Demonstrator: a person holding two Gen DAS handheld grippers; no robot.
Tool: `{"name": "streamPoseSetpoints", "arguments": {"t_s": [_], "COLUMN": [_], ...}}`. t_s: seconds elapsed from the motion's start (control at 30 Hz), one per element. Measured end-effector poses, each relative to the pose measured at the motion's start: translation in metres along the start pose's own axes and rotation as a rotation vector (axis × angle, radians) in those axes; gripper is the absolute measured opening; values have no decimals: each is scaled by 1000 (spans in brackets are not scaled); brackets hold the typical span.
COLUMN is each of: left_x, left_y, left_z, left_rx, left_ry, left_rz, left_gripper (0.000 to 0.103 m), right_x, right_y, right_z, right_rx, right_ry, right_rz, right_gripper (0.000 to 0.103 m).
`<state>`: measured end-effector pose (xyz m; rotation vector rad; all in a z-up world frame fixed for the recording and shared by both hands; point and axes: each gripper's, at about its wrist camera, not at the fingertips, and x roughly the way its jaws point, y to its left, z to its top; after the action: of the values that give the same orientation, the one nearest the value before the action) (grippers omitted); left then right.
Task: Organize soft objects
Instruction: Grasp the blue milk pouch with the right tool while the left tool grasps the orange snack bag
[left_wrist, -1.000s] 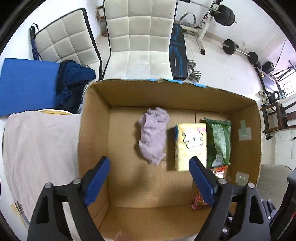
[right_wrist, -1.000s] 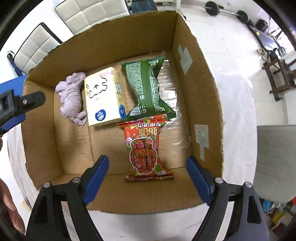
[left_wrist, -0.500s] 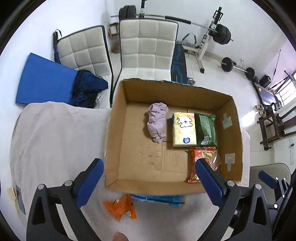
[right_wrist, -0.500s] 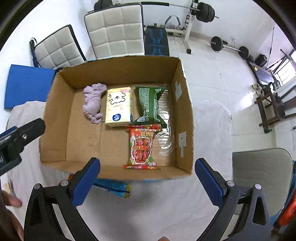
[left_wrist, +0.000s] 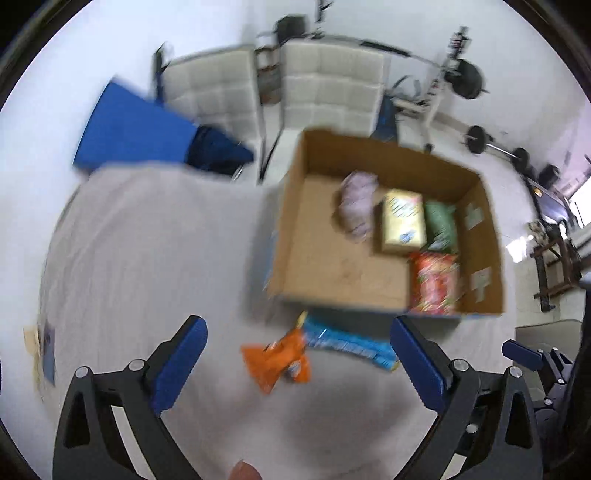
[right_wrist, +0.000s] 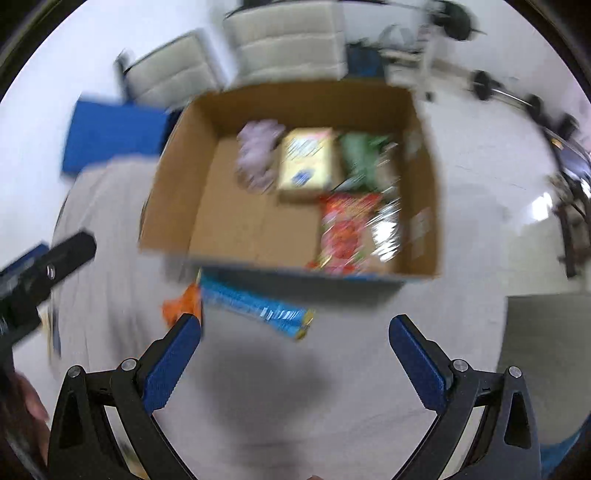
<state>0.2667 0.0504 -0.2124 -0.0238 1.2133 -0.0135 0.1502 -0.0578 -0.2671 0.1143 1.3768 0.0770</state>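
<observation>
A cardboard box (left_wrist: 286, 236) (right_wrist: 173, 184) on the cloth-covered table holds a lilac cloth (left_wrist: 356, 208) (right_wrist: 258, 155), a yellow tissue pack (left_wrist: 402, 221) (right_wrist: 306, 160), a green packet (left_wrist: 439, 221) (right_wrist: 360, 155) and a red snack bag (left_wrist: 434, 282) (right_wrist: 345, 232). In front of the box lie an orange packet (left_wrist: 279, 360) (right_wrist: 181, 302) and a blue packet (left_wrist: 351, 343) (right_wrist: 258, 306). My left gripper (left_wrist: 295, 362) is open above the orange packet. My right gripper (right_wrist: 295, 356) is open, just short of the blue packet. Both views are blurred.
Two white padded chairs (left_wrist: 332, 88) (right_wrist: 288, 44) stand behind the table, with a blue mat (left_wrist: 129, 136) (right_wrist: 110, 136) at the left. Weight-lifting gear (left_wrist: 469, 77) is at the back right. A grey chair seat (right_wrist: 543, 350) is at the right. The left gripper's body (right_wrist: 40, 273) shows in the right wrist view.
Both grippers have pulled back out of and away from the box, toward the table's near side. The orange and blue packets in front of the box have come into view. Both stay open.
</observation>
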Motion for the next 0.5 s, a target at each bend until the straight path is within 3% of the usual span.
{"name": "streamPoseSetpoints", "arguments": {"t_s": [0.2,0.27,0.4,0.5], "left_x": [60,77,100,110], "left_y": [54,68,79,83], "left_z": [-51,-65,-81,-87], "left_rx": [-149,-179,-198,-207], "left_ry": [157,189,235,252], "left_rz": [55,80,113,121], "left_gripper": [101,101,101,101], "right_x": [84,115,158,180], "right_y": [39,53,73,85], "right_z": [-17,-18,-18,-20], "right_rx": [-237,-315,-431,-485], "right_ry": [89,109,126,154], "right_rz": [-57,-96,-158,-182], "right_gripper": [100,86,79,62]}}
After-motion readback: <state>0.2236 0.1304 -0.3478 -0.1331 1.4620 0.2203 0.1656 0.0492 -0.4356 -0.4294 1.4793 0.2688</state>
